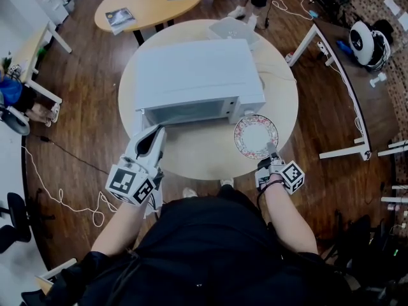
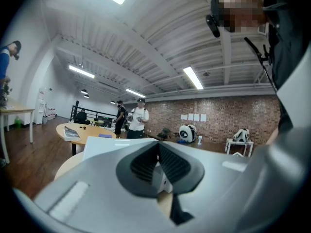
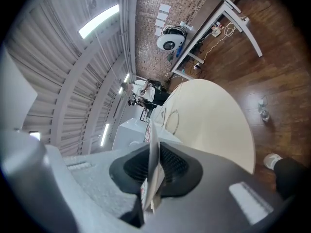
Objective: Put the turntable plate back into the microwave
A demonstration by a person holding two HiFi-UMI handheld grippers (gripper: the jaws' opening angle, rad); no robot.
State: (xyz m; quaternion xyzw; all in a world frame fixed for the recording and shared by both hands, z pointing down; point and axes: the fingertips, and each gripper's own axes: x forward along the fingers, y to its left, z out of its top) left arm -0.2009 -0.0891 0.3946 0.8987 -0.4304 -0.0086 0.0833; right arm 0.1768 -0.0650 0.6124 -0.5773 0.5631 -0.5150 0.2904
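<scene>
A white microwave (image 1: pixel 197 75) stands on the round cream table (image 1: pixel 191 152), and its dark cavity shows along the front. The turntable plate (image 1: pixel 255 136), white with a flowered rim, hangs just right of the microwave's front corner. My right gripper (image 1: pixel 273 153) is shut on the plate's near edge. In the right gripper view the plate (image 3: pixel 152 144) stands edge-on between the pads. My left gripper (image 1: pixel 155 134) sits at the microwave's front left corner. Its jaws are closed on a white edge that looks like the open door (image 2: pixel 163 178).
A second tan table (image 1: pixel 150 2) holds a booklet and a blue sheet behind the microwave, and people stand near it. A white desk frame (image 1: pixel 338 75) and a round white device (image 1: pixel 366 43) are at the right. A cable (image 1: pixel 64 196) trails on the wooden floor at the left.
</scene>
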